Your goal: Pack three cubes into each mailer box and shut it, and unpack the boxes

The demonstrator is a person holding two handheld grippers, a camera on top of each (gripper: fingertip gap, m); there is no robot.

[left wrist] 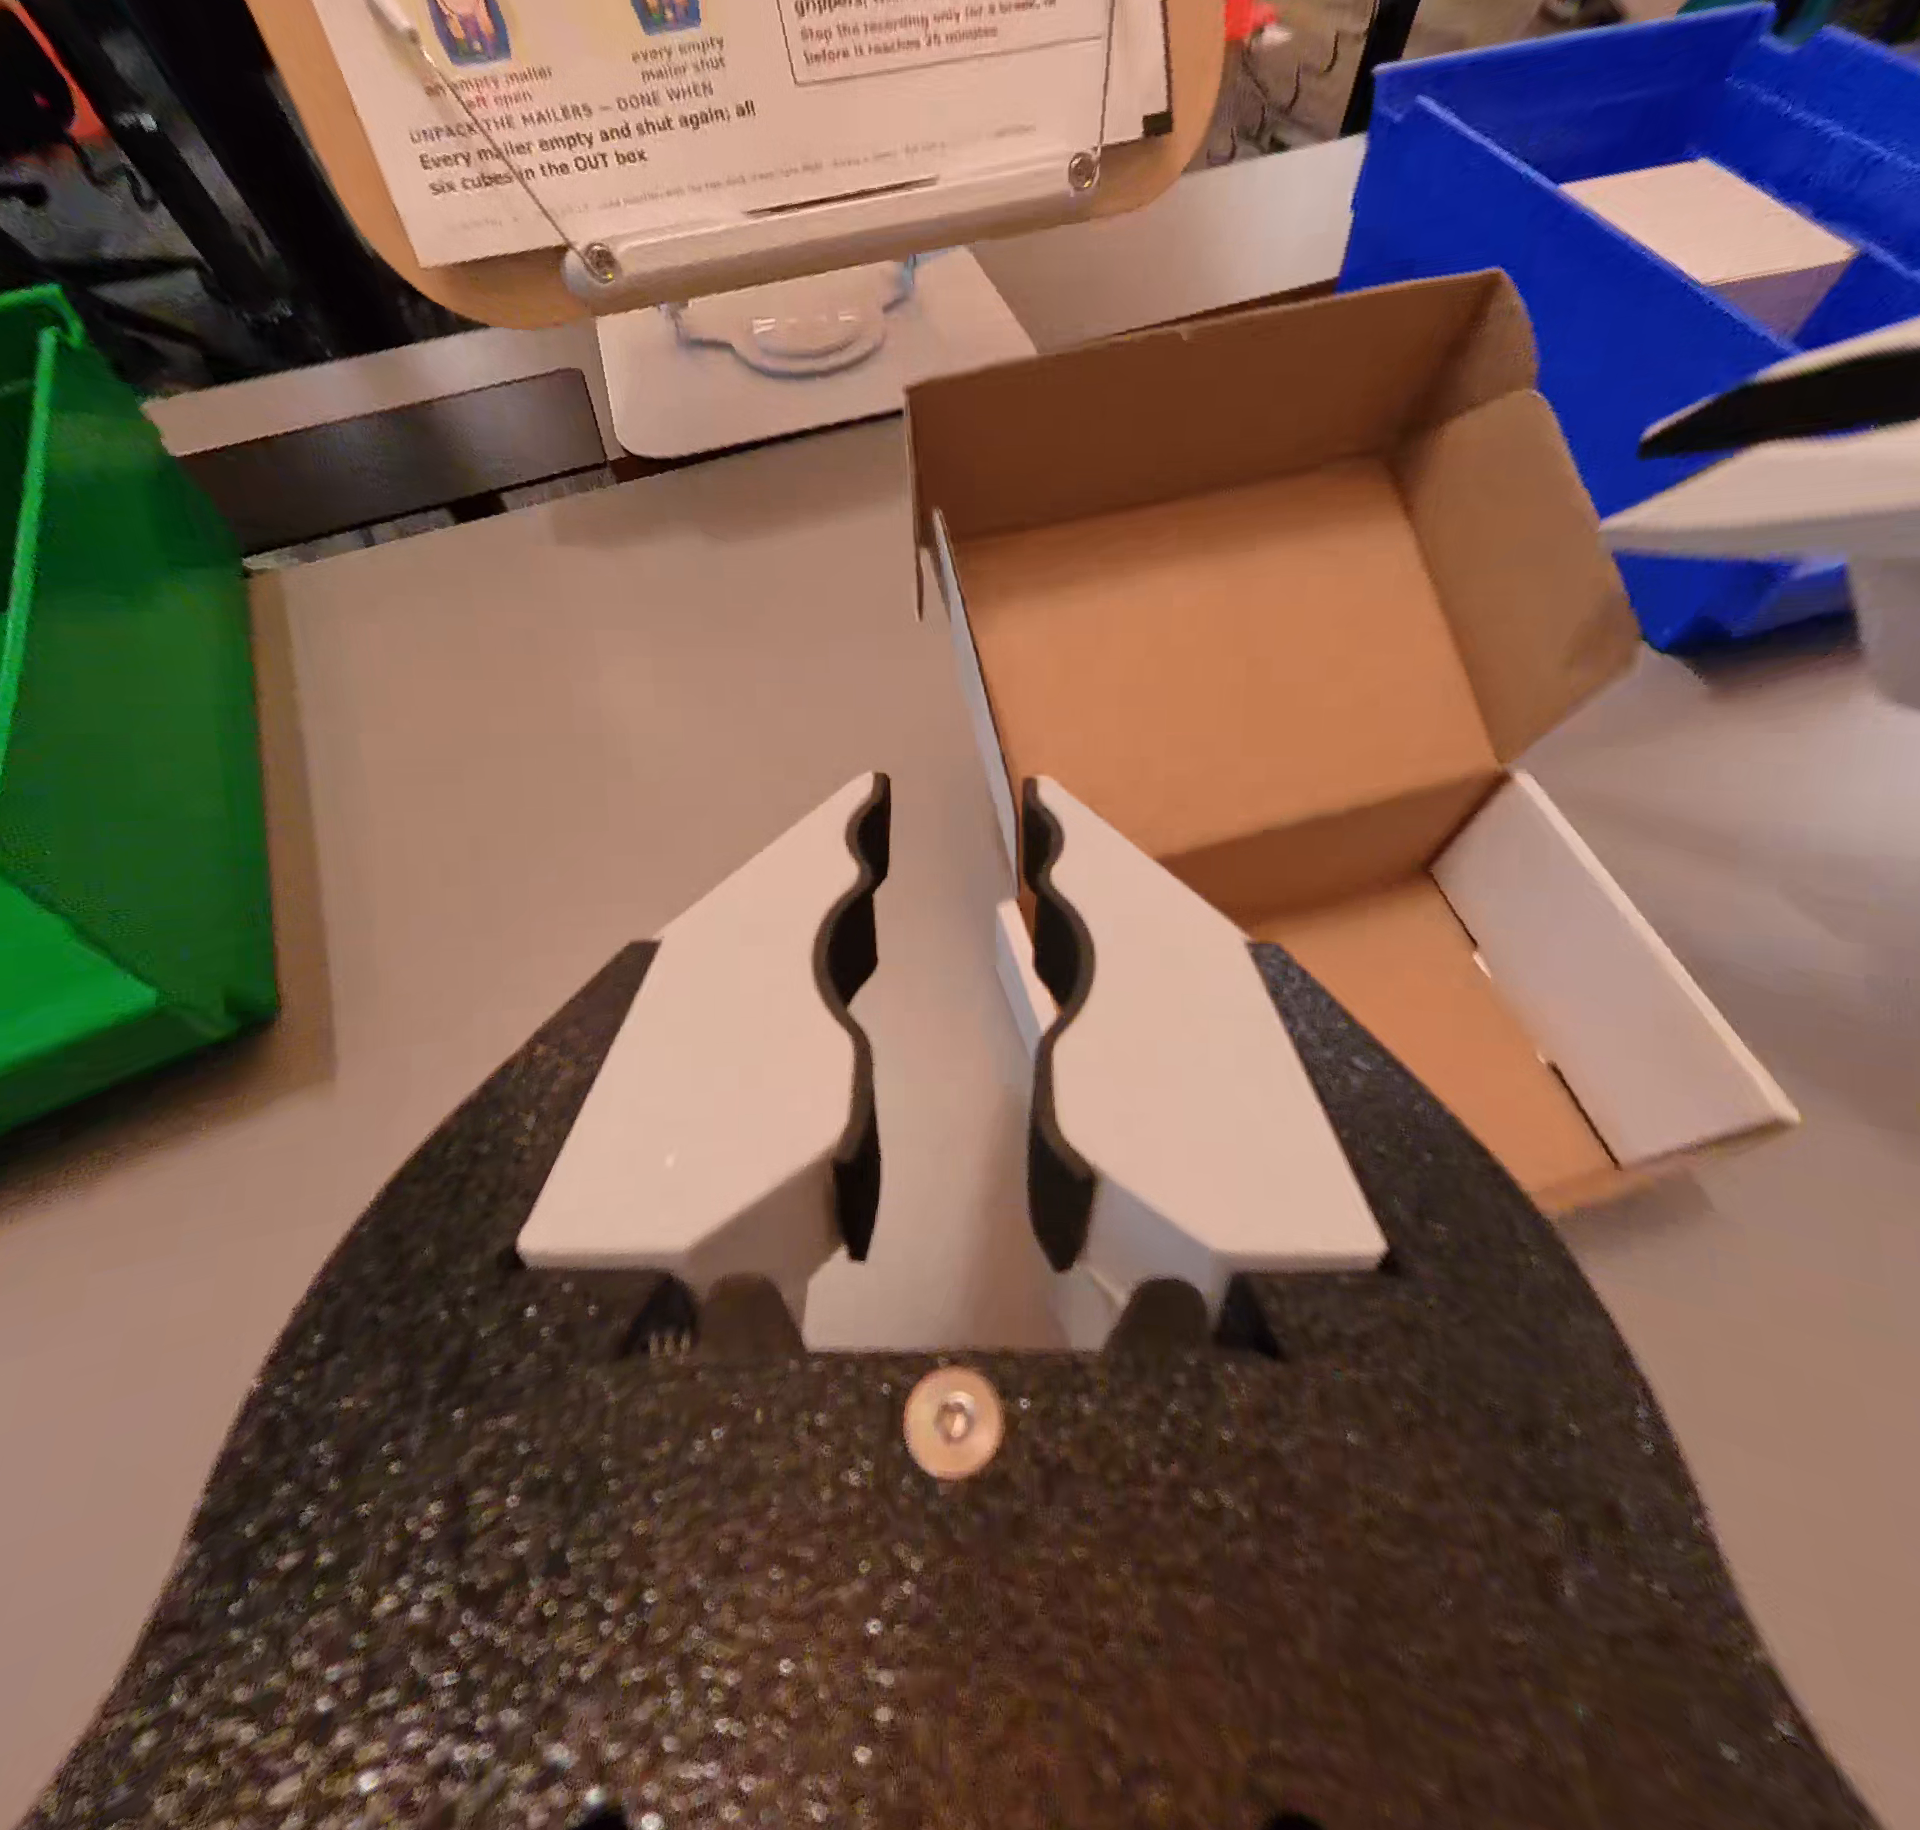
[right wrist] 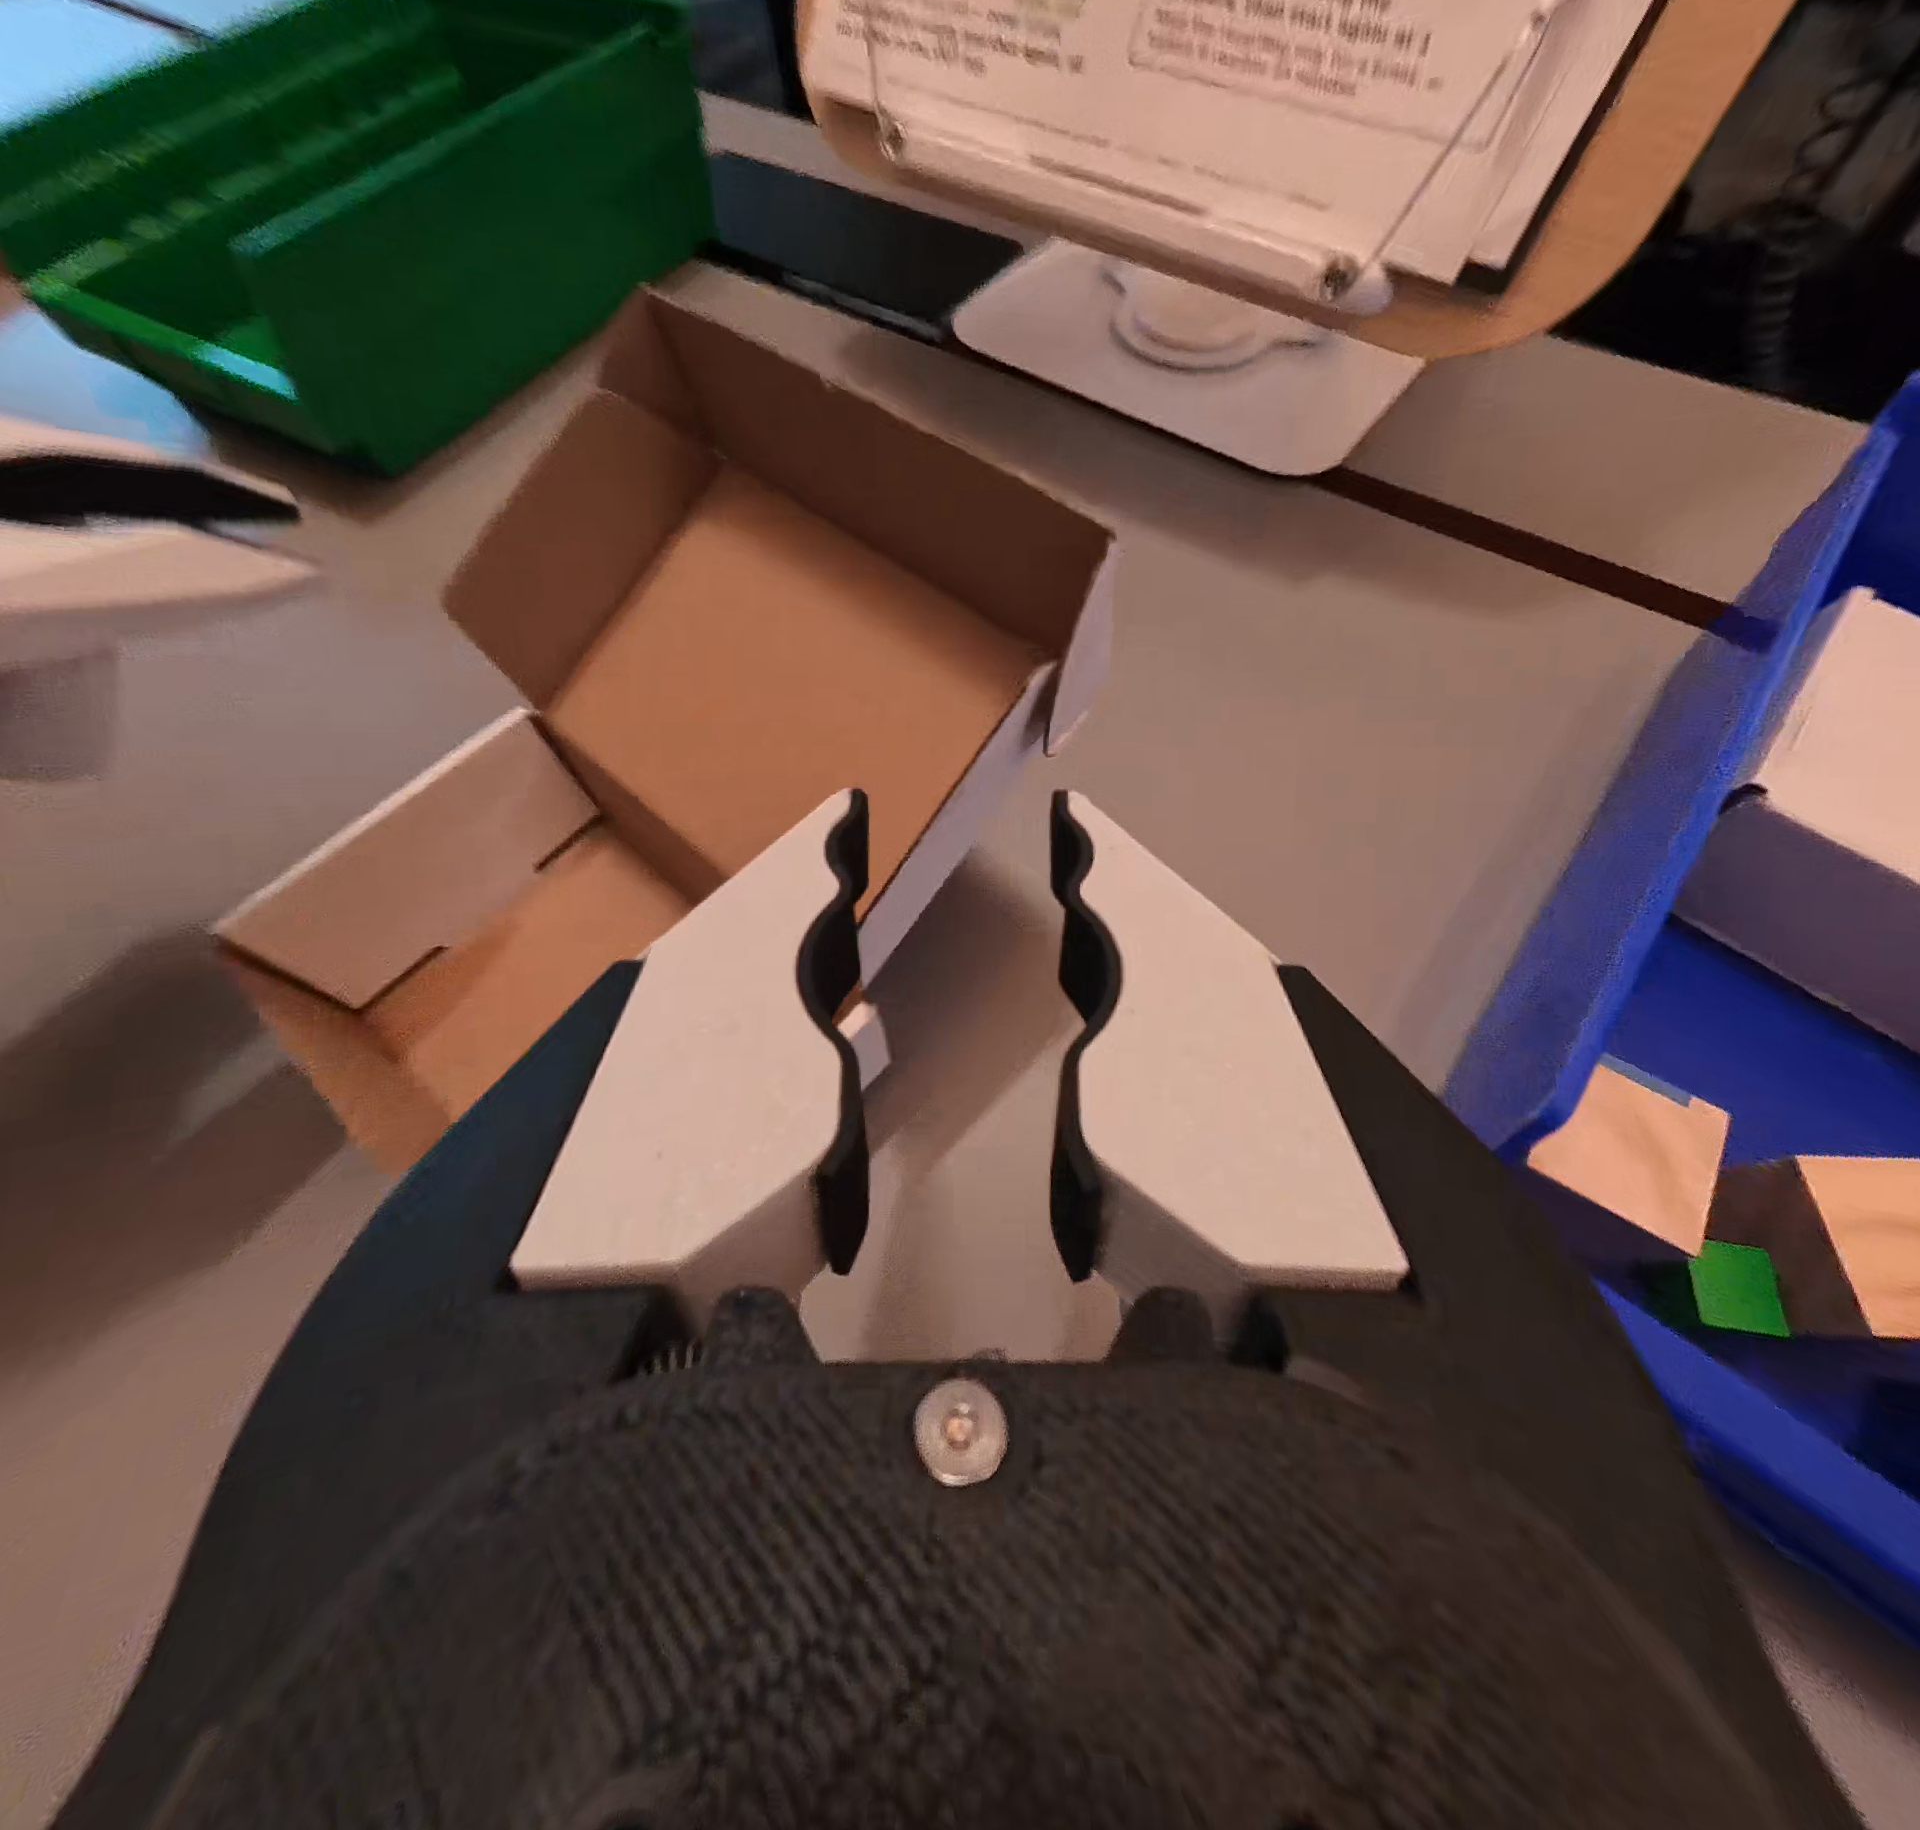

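Observation:
An open cardboard mailer box [left wrist: 1236,658] lies empty on the grey table, brown inside and white outside, its lid flap folded out toward me. It also shows in the right wrist view [right wrist: 769,658]. My left gripper [left wrist: 956,793] is open and empty, just left of the box's near corner. My right gripper [right wrist: 956,809] is open and empty, just right of the box; its fingers [left wrist: 1787,461] show at the right edge of the left wrist view. Wooden cubes [right wrist: 1631,1157] and a shut white mailer box [right wrist: 1829,793] lie in the blue bin [right wrist: 1621,897].
A green bin [left wrist: 114,741] stands at the left of the table, seen also in the right wrist view [right wrist: 416,222]. A stand with an instruction sheet [left wrist: 727,66] rises at the back centre. The blue bin [left wrist: 1558,253] stands at the right with a white box [left wrist: 1714,232] in it.

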